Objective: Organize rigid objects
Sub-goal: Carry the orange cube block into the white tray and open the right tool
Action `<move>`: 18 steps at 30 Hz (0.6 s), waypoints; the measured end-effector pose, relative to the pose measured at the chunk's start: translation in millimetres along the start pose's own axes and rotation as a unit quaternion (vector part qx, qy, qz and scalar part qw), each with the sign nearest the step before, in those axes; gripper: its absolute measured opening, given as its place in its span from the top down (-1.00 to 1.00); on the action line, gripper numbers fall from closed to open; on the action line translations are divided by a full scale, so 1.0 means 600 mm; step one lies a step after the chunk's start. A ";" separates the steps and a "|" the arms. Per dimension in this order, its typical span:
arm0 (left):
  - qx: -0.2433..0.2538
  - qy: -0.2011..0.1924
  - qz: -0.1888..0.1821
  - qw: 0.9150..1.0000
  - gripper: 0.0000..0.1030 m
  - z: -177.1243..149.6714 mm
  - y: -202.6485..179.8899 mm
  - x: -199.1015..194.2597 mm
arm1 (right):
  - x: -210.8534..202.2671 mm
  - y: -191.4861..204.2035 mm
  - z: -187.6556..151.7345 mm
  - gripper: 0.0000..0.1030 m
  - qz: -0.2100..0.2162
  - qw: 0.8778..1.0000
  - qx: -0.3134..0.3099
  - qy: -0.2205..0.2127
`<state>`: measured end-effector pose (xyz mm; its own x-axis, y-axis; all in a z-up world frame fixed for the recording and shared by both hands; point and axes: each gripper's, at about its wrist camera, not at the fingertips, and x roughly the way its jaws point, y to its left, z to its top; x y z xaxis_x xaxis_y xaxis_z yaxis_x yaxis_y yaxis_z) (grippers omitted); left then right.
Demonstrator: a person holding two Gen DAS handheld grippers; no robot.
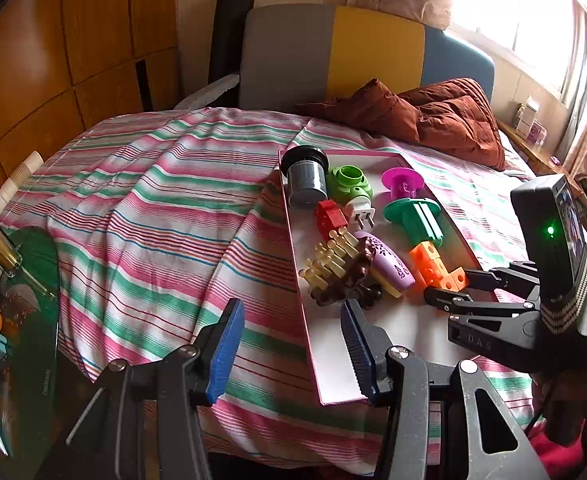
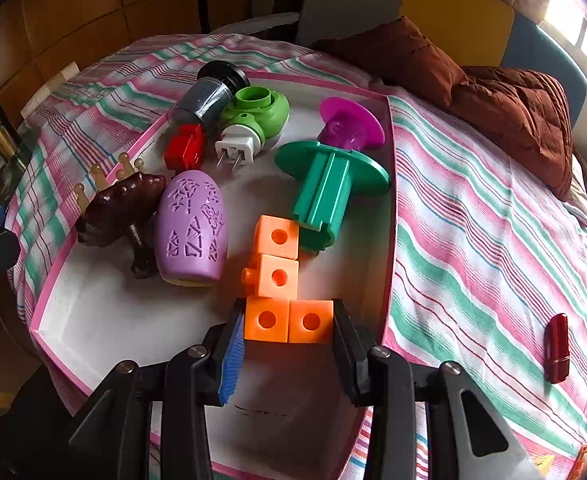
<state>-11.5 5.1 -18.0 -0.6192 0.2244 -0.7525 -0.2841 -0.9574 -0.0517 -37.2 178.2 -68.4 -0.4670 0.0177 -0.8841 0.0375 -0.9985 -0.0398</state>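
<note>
Item: orange plastic chain of four linked cubes with round holes [image 2: 279, 280], lying flat inside a shallow white tray with pink rim [image 2: 93, 312] on a bed with pink, green and white striped sheet [image 2: 493, 240]; its nearest two cubes sit side by side between the fingers of the right tool [image 2: 289, 320], the blue-padded finger [image 2: 233, 348] against one cube's outer face and the black finger against the other's, so the tool is part-way spread and clenched on that pair. The chain's far end touches the base of a teal plastic flanged spool [image 2: 325, 188]; a lilac oval perforated case [image 2: 191, 226] lies just beside it, with a dark brown carved wooden brush with pale pegs [image 2: 121, 208] beyond that. Further in: a red block [image 2: 185, 148], a green and white plug-in device [image 2: 249, 124], a magenta flanged spool [image 2: 349, 124] and a grey cylindrical filter with black cap [image 2: 209, 88], crowding the tray's far half. The near half is bare white floor. A dark red glossy tube [image 2: 556, 348] lies on the sheet well apart, outside the tray's side wall. Left tool [image 1: 293, 348]: part-way spread, released, grasping nothing, poised over the tray's near corner, one finger over the sheet, one over the rim.
</note>
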 end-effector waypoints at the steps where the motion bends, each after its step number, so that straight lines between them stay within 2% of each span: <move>1: 0.000 0.000 0.000 1.000 0.01 0.000 0.000 -0.001 | 0.001 0.000 0.001 0.24 -0.002 1.000 0.000 0.000; 18: -0.003 0.002 0.006 1.000 0.01 -0.002 0.001 -0.004 | -0.003 0.001 -0.002 0.23 0.010 1.000 0.013 -0.001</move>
<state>-9.4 3.7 -17.2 -0.6190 0.2127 -0.7560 -0.2731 -0.9608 -0.0467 -35.1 177.8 -67.4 -0.4677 -0.0016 -0.8839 0.0237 -0.9997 -0.0107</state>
